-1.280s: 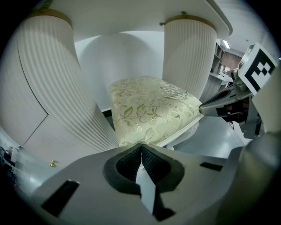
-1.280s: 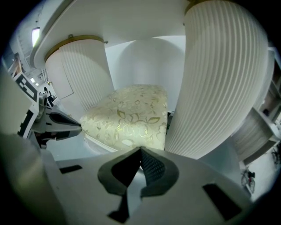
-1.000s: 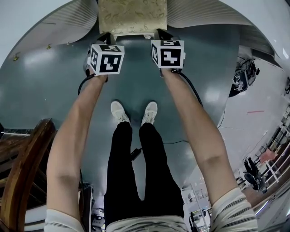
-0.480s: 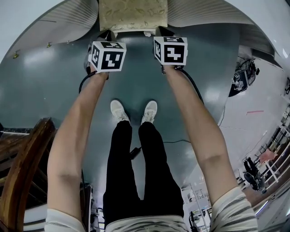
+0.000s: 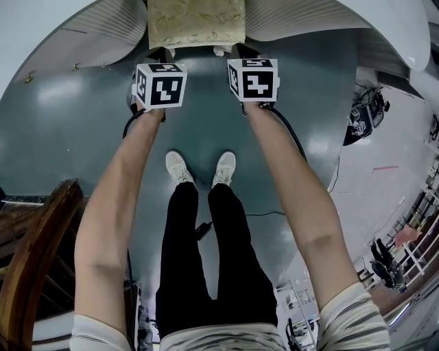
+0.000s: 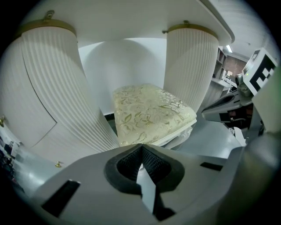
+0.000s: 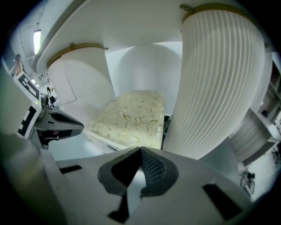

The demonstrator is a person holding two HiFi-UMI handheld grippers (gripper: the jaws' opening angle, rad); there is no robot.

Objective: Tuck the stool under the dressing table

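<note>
The stool [image 5: 195,20] has a cream floral cushion and stands partly in the gap between the white dressing table's [image 5: 309,19] fluted pedestals. My left gripper [image 5: 162,55] is at the stool's near left corner and my right gripper [image 5: 240,51] at its near right corner. In the left gripper view the left gripper [image 6: 141,146] is shut, its tips against the near edge of the stool [image 6: 149,112], beside a pedestal [image 6: 57,88]. The right gripper [image 7: 140,150] is shut as well, just short of the stool [image 7: 131,118], with a pedestal [image 7: 215,88] close on its right.
The person's feet [image 5: 202,168] stand on the grey-green floor behind the grippers. A dark wooden piece of furniture [image 5: 34,267] is at the lower left. A cable [image 5: 302,151] trails from the right gripper, and bags and gear [image 5: 360,123] lie at the right.
Both grippers and the stool have shifted slightly forward, with the stool a little deeper between the pedestals. The jaws stay shut.
</note>
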